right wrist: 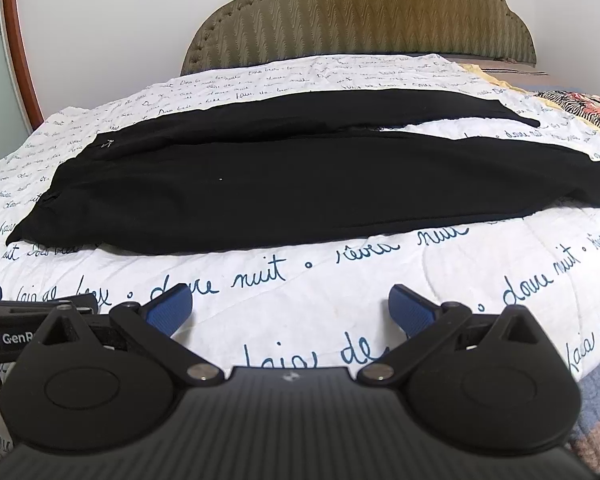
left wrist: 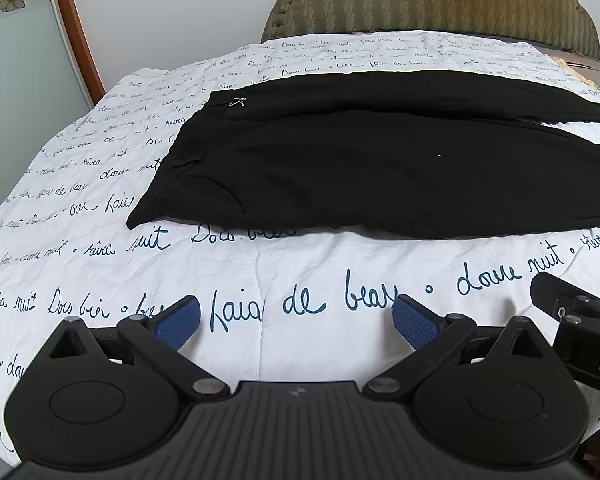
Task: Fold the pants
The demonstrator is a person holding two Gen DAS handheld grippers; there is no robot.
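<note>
Black pants [left wrist: 380, 164] lie flat across the bed, waistband to the left and both legs running right, with a narrow gap between the legs. They also show in the right wrist view [right wrist: 292, 188]. My left gripper [left wrist: 296, 322] is open and empty, over the quilt short of the pants' near edge. My right gripper [right wrist: 290, 312] is open and empty, also in front of the near edge. The right gripper's body [left wrist: 576, 320] shows at the right of the left wrist view.
The pants rest on a white quilt with blue handwriting [left wrist: 300, 268], also in the right wrist view [right wrist: 380, 264]. A padded olive headboard [right wrist: 360, 12] stands at the back. A wooden-framed glass door [left wrist: 20, 60] is at the left. A patterned cloth [right wrist: 580, 108] lies at the bed's right.
</note>
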